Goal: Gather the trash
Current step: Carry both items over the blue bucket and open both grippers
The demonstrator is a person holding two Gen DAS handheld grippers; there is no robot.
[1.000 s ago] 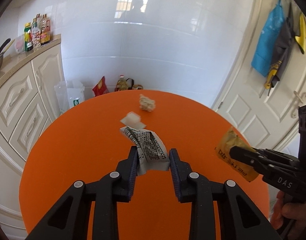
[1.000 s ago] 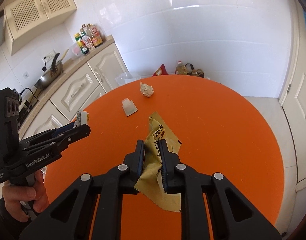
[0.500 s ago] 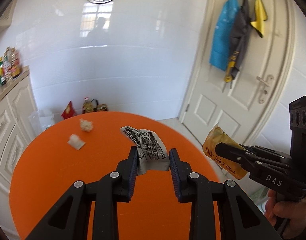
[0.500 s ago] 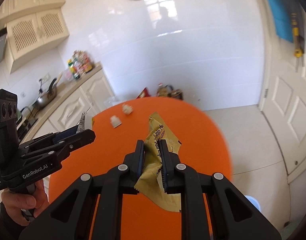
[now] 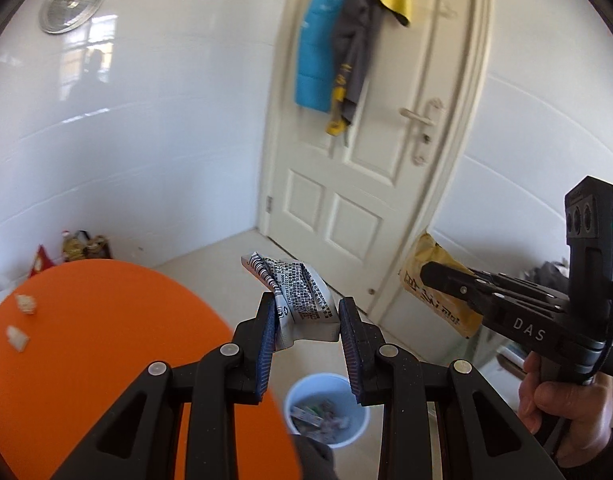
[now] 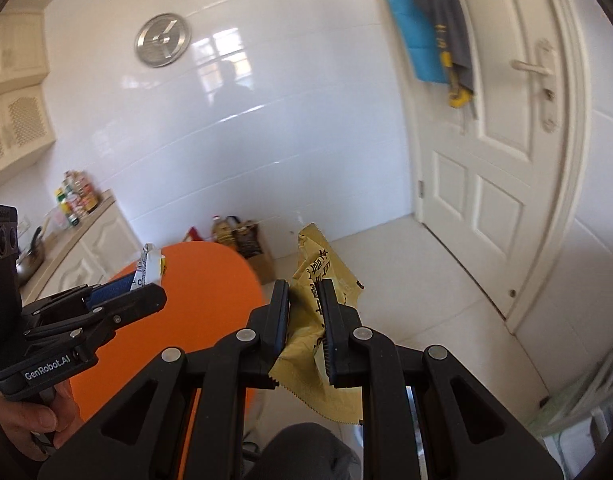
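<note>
Grippers: you are holding both tilted downward, off the edge of the orange table (image 5: 106, 320), your right hand (image 5: 562, 396) wrapped around its handle. Left gripper (image 5: 306, 320) is clamping a crumpled white printed wrapper (image 5: 298, 292); its long axis is running away from you and up-left, barcode end farthest out. Right gripper (image 6: 304, 300) is pinching shut on a yellow wrapper (image 6: 318, 276), which is standing roughly upright, serrated edge hanging below the fingers. Blue bin (image 5: 326, 412), on the floor beside the table and below the white wrapper, is holding assorted scraps. Two small scraps (image 5: 20, 320) are lying on the table's far-left side.
</note>
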